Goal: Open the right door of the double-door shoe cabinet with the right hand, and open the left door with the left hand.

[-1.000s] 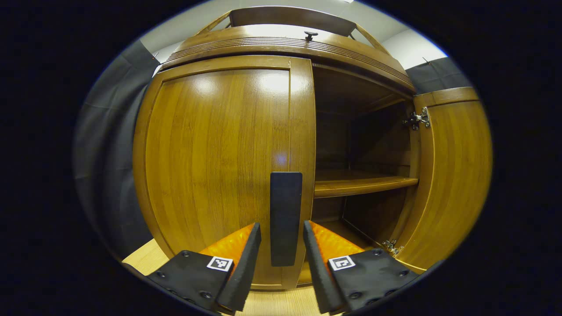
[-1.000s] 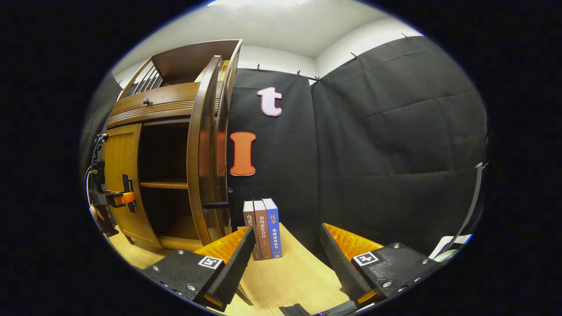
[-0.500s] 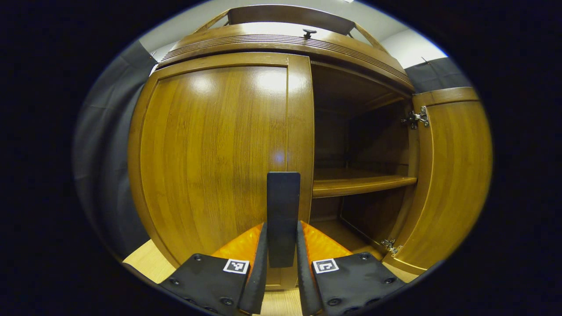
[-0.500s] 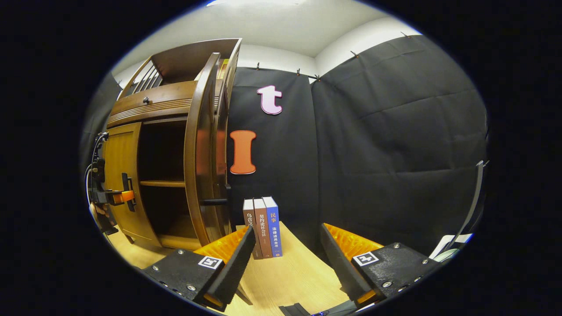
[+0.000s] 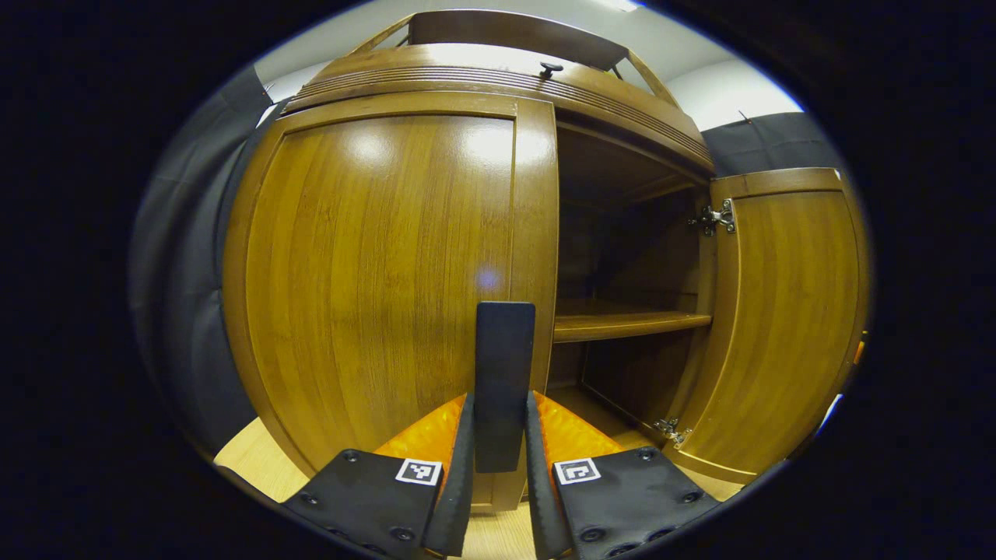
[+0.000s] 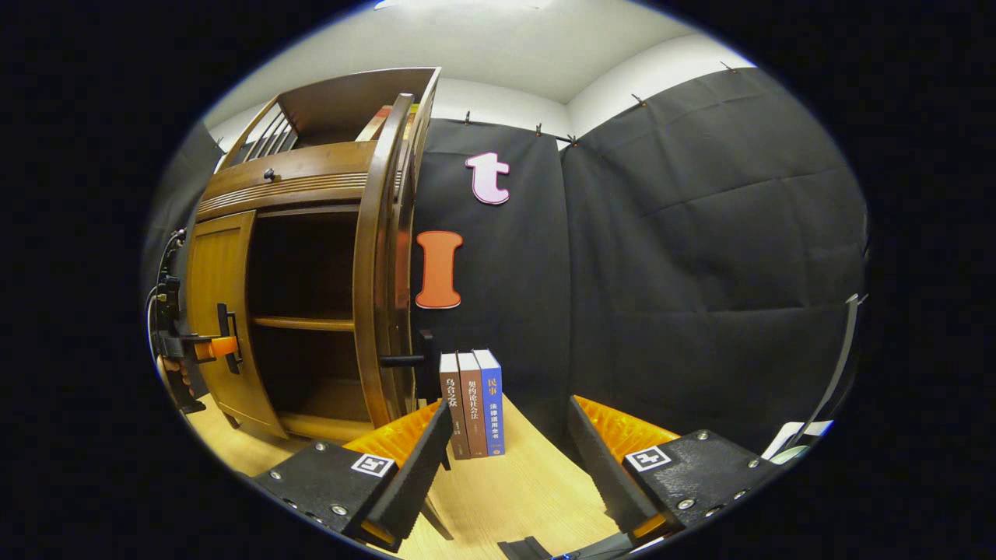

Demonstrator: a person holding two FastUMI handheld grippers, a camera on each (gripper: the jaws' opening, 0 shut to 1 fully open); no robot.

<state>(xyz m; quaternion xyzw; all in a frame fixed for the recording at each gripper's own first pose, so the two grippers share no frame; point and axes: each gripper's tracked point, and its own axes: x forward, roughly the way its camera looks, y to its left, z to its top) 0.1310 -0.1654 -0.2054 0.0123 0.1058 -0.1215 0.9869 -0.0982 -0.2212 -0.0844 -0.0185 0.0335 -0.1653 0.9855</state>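
The wooden shoe cabinet [image 5: 498, 74] stands right in front of me in the left gripper view. Its left door [image 5: 373, 280] looks flush with the frame. My left gripper [image 5: 498, 400] is shut on that door's dark upright handle [image 5: 504, 350], one finger on each side. The right door [image 5: 778, 311] stands swung wide, baring a shelf [image 5: 622, 323] inside. In the right gripper view the right door [image 6: 381, 272] is seen edge-on with its handle [image 6: 403, 360] sticking out. My right gripper [image 6: 508, 404] hangs open, apart from it, over the table. The left gripper [image 6: 208, 348] shows far left at the left door.
Three books [image 6: 472, 404] stand upright on the light wooden table [image 6: 513, 490] just right of the open door. Black cloth walls close the booth behind and to the right. A thin dark stand [image 6: 844, 358] rises at the far right.
My left gripper went from open around the left door's handle to shut on it. The right gripper has shifted slightly, so the cabinet sits a little further right in its view.
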